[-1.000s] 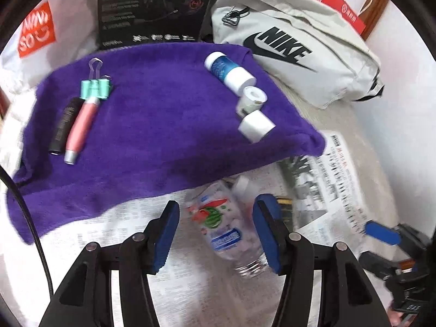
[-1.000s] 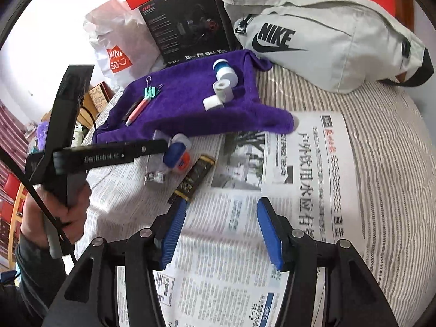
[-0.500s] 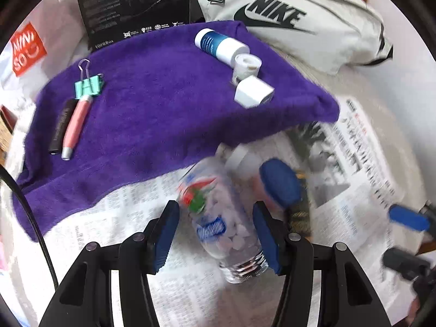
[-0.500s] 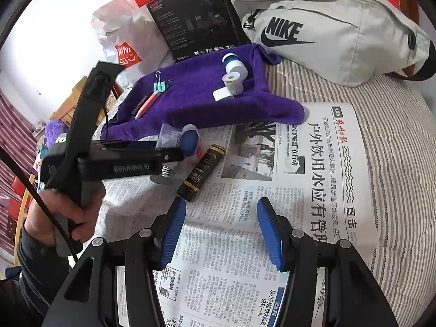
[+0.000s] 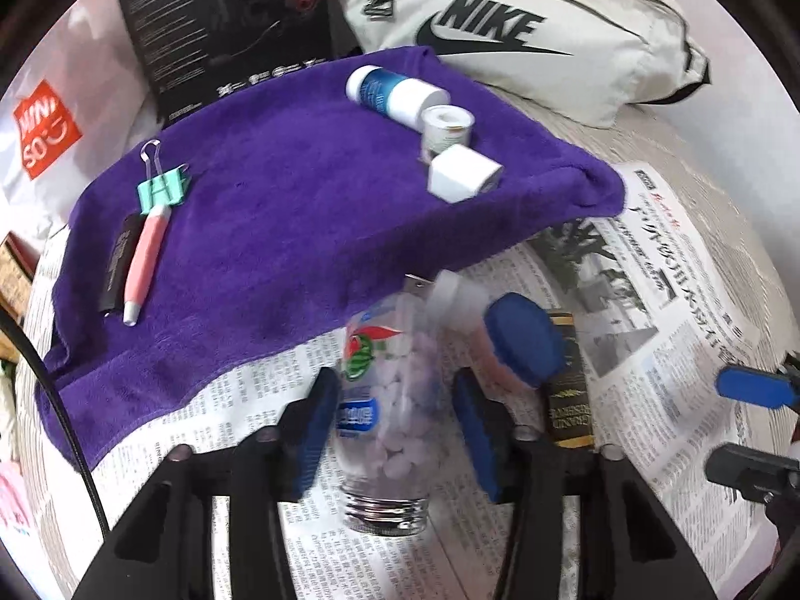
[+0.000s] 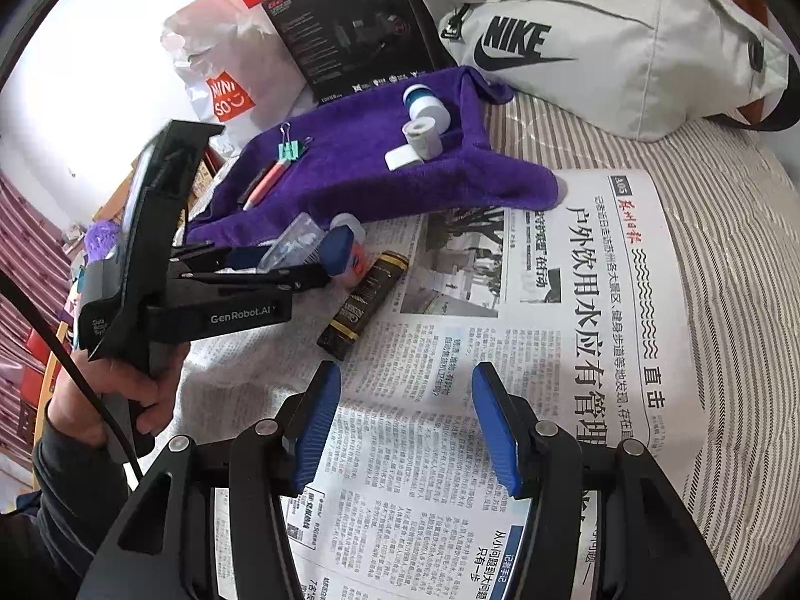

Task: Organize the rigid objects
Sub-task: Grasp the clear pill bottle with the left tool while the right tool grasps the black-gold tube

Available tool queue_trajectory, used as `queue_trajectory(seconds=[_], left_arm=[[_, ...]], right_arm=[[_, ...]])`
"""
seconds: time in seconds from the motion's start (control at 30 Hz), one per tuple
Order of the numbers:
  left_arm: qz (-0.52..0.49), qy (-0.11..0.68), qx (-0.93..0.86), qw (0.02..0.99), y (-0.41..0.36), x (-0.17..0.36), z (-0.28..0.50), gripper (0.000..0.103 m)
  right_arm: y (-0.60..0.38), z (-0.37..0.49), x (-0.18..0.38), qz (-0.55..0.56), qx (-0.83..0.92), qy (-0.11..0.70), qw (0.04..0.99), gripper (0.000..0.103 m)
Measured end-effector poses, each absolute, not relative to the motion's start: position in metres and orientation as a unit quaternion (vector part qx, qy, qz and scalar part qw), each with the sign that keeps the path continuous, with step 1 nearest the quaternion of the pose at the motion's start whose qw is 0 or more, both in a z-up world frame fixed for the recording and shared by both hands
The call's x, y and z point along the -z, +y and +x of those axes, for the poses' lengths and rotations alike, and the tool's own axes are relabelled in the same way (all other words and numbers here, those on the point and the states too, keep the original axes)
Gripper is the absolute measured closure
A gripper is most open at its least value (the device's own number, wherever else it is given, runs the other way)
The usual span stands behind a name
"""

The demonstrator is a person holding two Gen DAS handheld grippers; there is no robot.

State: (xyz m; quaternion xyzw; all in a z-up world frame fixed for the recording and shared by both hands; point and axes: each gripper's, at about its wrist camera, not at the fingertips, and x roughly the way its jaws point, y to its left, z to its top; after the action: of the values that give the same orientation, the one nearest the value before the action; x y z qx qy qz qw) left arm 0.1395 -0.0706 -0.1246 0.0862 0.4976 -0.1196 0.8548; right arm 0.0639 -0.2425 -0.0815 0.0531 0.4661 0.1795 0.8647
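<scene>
Left gripper (image 5: 392,420) straddles a clear candy bottle (image 5: 387,415) on the newspaper (image 6: 550,330).
Its blue pads flank the bottle; contact is unclear. The right gripper (image 6: 407,425) hangs wide and empty. Beside the bottle lies a black tube (image 6: 365,302) reading "GRAND RESERVE"; behind the purple towel (image 5: 280,210) sit a "NIKE" bag (image 6: 600,45), a "MINISO" bag (image 6: 220,100) and a "HECATE" box (image 6: 355,25).

Bright, even indoor light, soft shadows; strong fisheye bending with dark corners, left view slightly motion-blurred.
</scene>
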Motion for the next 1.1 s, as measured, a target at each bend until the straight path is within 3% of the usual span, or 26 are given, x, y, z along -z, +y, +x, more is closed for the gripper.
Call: queue_trajectory(seconds=[0.57,0.77,0.97,1.1], left_arm=[[0.046,0.489,0.084,0.867,0.004,0.124,0.118,0.063],[0.049,0.477,0.080,0.874,0.005,0.123,0.110,0.063],[0.042,0.468,0.093,0.878,0.010,0.122,0.105,0.063],[0.046,0.464,0.092,0.880,0.008,0.122,0.105,0.063]], right_arm=[[-0.189,0.096,0.093,0.035,-0.183,0.464,0.866,0.049],[-0.172,0.111,0.110,0.001,-0.158,0.472,0.867,0.057],[-0.169,0.109,0.109,-0.062,-0.153,0.465,0.870,0.074],[-0.179,0.112,0.109,-0.082,-0.139,0.479,0.863,0.074]])
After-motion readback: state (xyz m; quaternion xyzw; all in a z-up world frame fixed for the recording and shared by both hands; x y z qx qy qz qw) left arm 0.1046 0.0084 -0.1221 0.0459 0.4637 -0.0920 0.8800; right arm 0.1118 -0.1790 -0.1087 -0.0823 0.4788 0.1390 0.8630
